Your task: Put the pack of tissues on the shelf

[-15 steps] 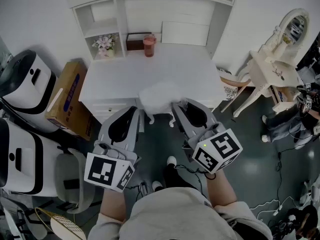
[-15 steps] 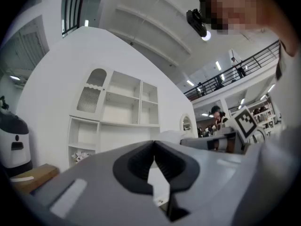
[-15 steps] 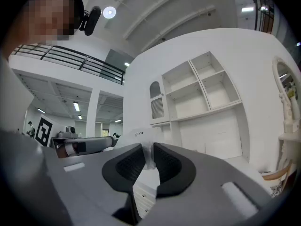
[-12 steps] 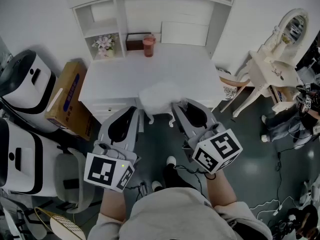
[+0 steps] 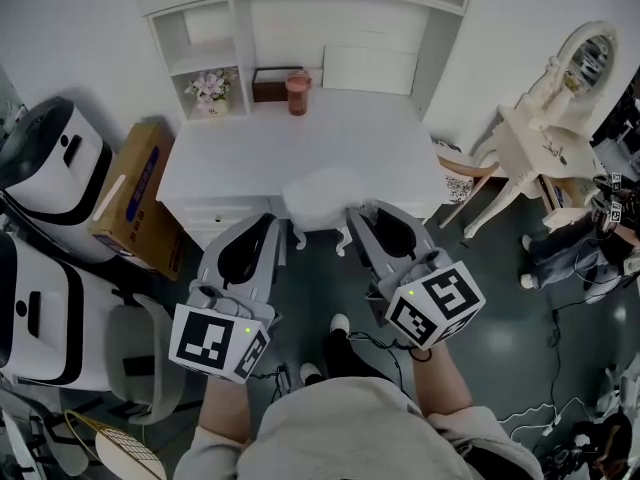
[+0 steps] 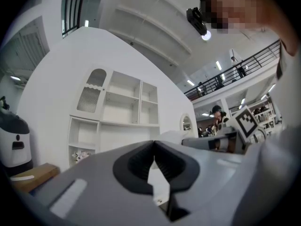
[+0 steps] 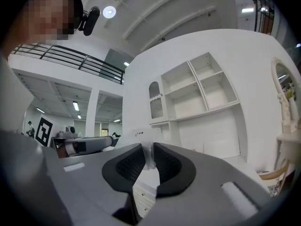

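Within the right hand-held gripper sits the tissue pack.

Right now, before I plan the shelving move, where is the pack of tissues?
In the head view the pack of tissues is at the white desk's near edge, between the left gripper and the right gripper, which pinches its wrapper.

One pack of tissues, one cup, one cardboard box, two tongs (left, right).
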`<action>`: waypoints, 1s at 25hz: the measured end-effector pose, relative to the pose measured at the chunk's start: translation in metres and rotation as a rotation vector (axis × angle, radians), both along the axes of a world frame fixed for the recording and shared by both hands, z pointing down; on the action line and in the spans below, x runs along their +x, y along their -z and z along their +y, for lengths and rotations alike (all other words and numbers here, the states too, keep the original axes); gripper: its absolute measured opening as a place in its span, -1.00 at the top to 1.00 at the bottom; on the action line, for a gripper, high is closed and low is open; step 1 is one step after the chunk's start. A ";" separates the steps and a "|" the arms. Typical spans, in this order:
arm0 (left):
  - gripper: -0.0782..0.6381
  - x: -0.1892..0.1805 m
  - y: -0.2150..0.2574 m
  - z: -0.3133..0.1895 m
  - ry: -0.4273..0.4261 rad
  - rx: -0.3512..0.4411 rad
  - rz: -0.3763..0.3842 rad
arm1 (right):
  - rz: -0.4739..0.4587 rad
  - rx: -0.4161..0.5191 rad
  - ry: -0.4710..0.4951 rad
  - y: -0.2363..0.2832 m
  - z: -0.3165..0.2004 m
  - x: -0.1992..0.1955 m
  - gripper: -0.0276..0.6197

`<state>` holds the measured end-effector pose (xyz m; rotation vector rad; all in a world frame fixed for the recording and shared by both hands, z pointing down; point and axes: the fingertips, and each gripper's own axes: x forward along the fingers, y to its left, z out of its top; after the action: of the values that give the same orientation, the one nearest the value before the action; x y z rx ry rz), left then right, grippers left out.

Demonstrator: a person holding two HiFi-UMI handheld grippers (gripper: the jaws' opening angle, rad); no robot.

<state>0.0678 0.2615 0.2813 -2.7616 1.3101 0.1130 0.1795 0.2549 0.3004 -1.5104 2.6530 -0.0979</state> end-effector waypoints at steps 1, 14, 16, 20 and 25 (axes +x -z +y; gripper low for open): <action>0.78 0.000 0.000 -0.001 0.003 -0.001 0.000 | -0.004 -0.001 -0.002 0.000 -0.002 0.001 0.73; 0.78 0.004 -0.001 -0.047 0.054 -0.017 -0.001 | -0.065 0.002 0.018 0.007 -0.053 0.018 0.74; 0.78 0.005 0.000 -0.058 0.062 -0.012 -0.001 | -0.056 0.011 0.019 0.008 -0.066 0.019 0.74; 0.78 0.011 0.003 -0.085 0.069 -0.002 0.001 | -0.020 0.023 0.038 0.011 -0.091 0.022 0.74; 0.78 0.027 0.010 -0.123 0.069 0.018 0.002 | -0.010 0.040 0.047 0.018 -0.128 0.035 0.76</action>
<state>0.0951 0.1385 0.2715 -2.6986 1.3955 0.1229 0.2149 0.1266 0.2827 -1.4317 2.6666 -0.0555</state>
